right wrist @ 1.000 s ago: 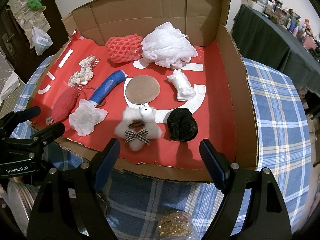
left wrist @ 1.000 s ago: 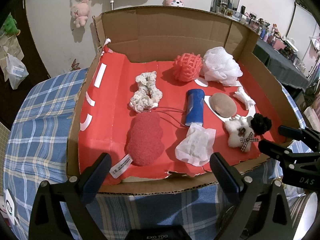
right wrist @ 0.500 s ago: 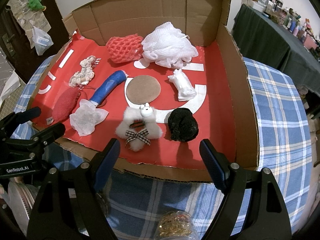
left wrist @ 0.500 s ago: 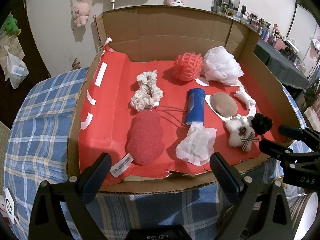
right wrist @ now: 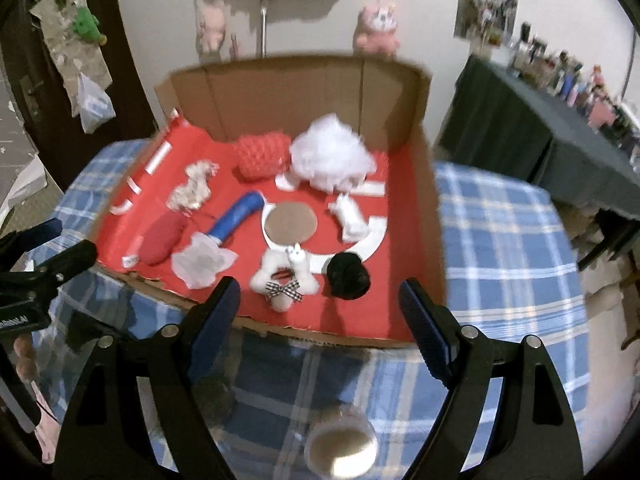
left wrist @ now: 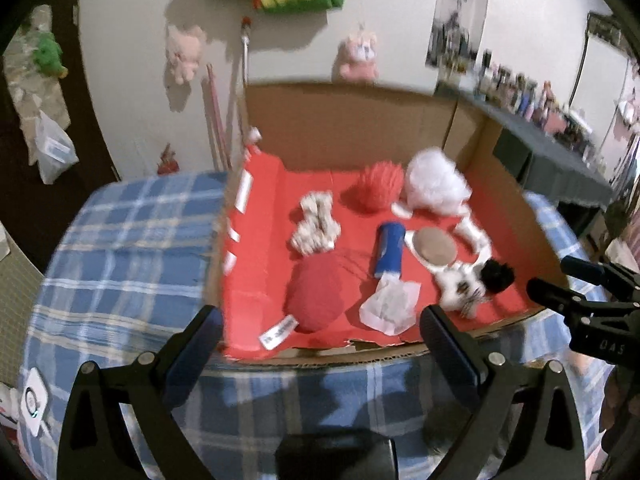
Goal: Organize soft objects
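Observation:
A cardboard box with a red floor holds several soft things: a red pad, a cream scrunchie, a red mesh puff, a white mesh puff, a blue tube, a white tissue, a brown disc, a white furry scrunchie with a checked bow and a black pompom. My left gripper and my right gripper are both open and empty, held back in front of the box's near wall.
The box stands on a blue plaid tablecloth. A clear jar sits below my right gripper. Plush toys hang on the wall behind. A dark covered table with small items stands at the right.
Both grippers have pulled back and tilted up, so the box looks smaller and more wall shows. The views are motion-blurred. Nothing in the box has moved.

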`<action>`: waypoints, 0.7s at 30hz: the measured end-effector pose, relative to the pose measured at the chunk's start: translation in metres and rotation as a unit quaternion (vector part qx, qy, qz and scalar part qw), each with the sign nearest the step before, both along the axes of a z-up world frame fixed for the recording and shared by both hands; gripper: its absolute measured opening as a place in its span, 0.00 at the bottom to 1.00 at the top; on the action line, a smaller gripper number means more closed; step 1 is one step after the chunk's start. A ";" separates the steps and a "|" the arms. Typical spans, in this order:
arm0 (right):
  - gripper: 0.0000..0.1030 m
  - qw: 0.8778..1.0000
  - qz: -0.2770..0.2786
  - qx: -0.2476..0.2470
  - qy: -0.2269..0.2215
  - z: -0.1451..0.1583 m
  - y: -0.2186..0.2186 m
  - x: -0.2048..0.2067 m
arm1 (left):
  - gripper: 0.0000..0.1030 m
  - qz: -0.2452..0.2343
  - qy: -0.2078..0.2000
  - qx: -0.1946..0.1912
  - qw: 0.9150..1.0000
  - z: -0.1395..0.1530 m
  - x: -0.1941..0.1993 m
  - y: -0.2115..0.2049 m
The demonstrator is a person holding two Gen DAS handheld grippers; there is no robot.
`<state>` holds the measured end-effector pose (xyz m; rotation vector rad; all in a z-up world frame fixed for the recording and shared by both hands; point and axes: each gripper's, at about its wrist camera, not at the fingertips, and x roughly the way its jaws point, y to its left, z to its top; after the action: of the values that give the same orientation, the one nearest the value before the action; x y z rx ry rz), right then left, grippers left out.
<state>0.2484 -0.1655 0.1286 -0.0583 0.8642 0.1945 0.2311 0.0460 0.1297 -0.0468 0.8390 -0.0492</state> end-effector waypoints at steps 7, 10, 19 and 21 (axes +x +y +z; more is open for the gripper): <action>0.83 0.997 0.001 0.004 -0.073 0.033 -0.004 -0.075 | 1.00 0.004 -0.077 -0.014 0.997 0.034 -0.073 0.001; 0.93 0.995 0.009 0.017 -0.094 0.029 -0.004 -0.109 | 1.00 -0.010 -0.104 -0.017 0.994 0.035 -0.109 -0.005; 0.94 0.993 -0.002 0.011 -0.114 -0.027 0.005 -0.179 | 1.00 -0.038 -0.119 -0.009 0.992 -0.004 -0.172 -0.030; 0.94 0.995 -0.007 0.012 -0.099 -0.043 0.004 -0.179 | 1.00 -0.040 -0.105 -0.014 0.994 -0.017 -0.174 -0.034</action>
<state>0.0693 -0.1611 0.0859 -0.0474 0.6645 0.1832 0.0567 0.0124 0.1131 -0.0341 0.6289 -0.1388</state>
